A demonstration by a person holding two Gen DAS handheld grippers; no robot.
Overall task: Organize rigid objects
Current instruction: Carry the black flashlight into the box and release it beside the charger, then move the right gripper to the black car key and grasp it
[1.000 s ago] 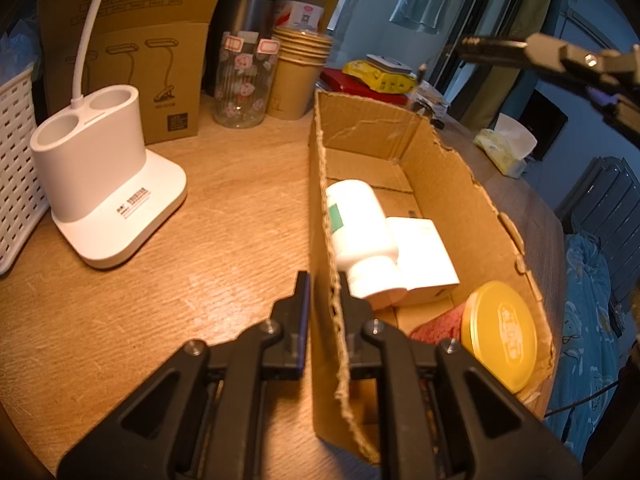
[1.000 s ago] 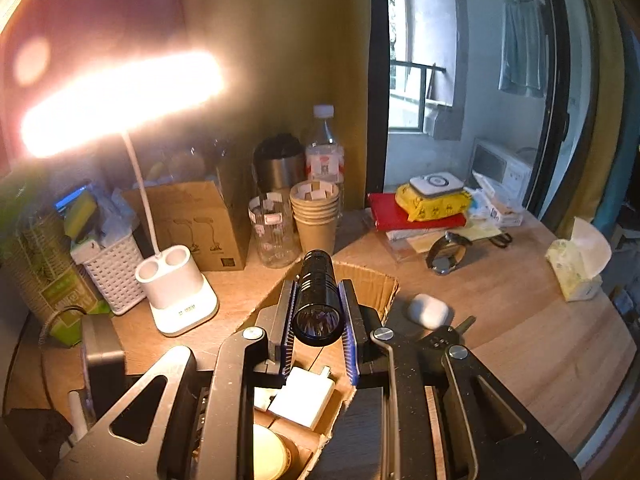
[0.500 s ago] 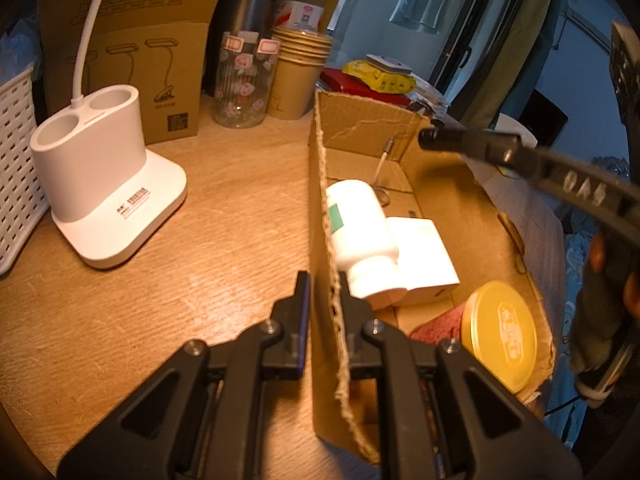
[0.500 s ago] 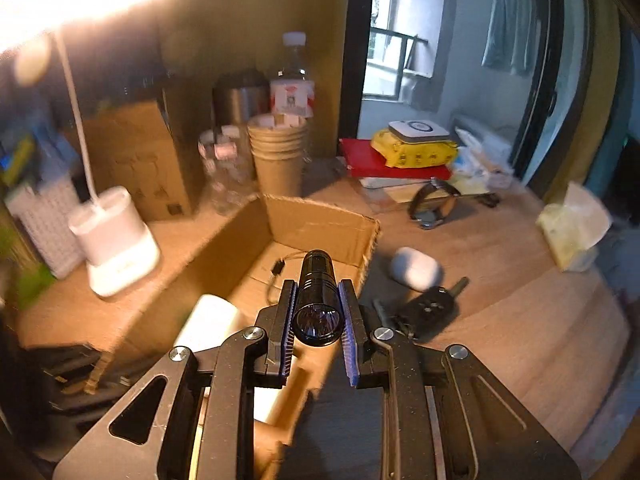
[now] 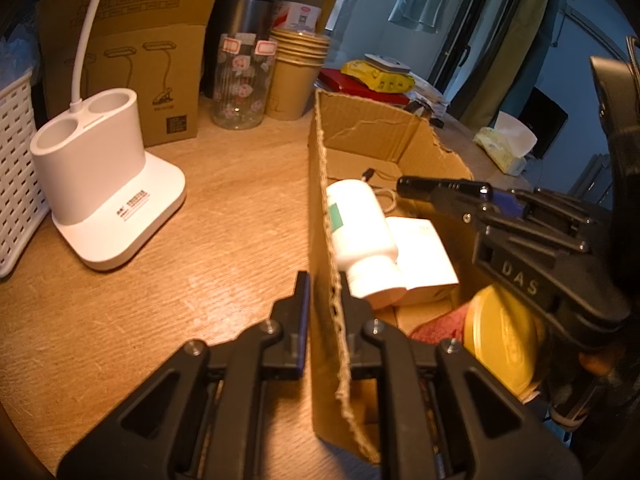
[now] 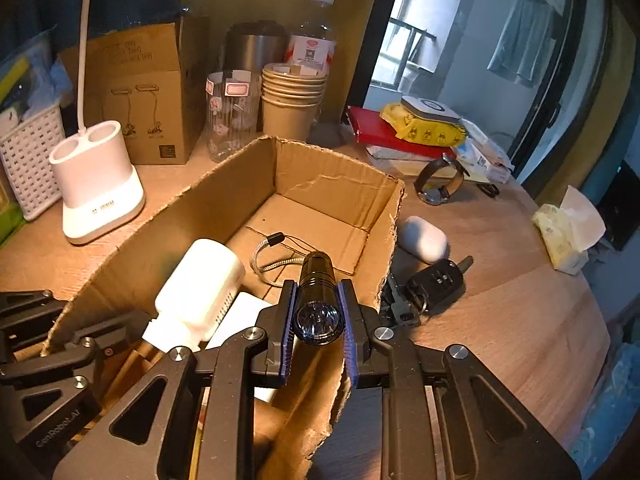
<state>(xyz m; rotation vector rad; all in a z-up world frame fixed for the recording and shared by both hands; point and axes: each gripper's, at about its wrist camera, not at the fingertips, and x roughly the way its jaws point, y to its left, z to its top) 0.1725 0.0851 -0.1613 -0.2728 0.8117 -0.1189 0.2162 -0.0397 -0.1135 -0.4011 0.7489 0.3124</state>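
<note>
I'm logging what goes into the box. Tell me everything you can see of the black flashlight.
The flashlight is a small black cylinder, metal by its look, with ribbed rings on the body and a glass lens facing the right wrist camera. A thin grey wrist cord loops from its far end onto the cardboard box floor. The right claw is shut on it, pads pressing both sides, holding it above the box's open inside.

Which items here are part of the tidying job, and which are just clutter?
In play: flashlight in right gripper; cardboard box held by left gripper; white bottle; car key; earbud case.

Lying about: lamp base; paper cups; tissues.
</note>
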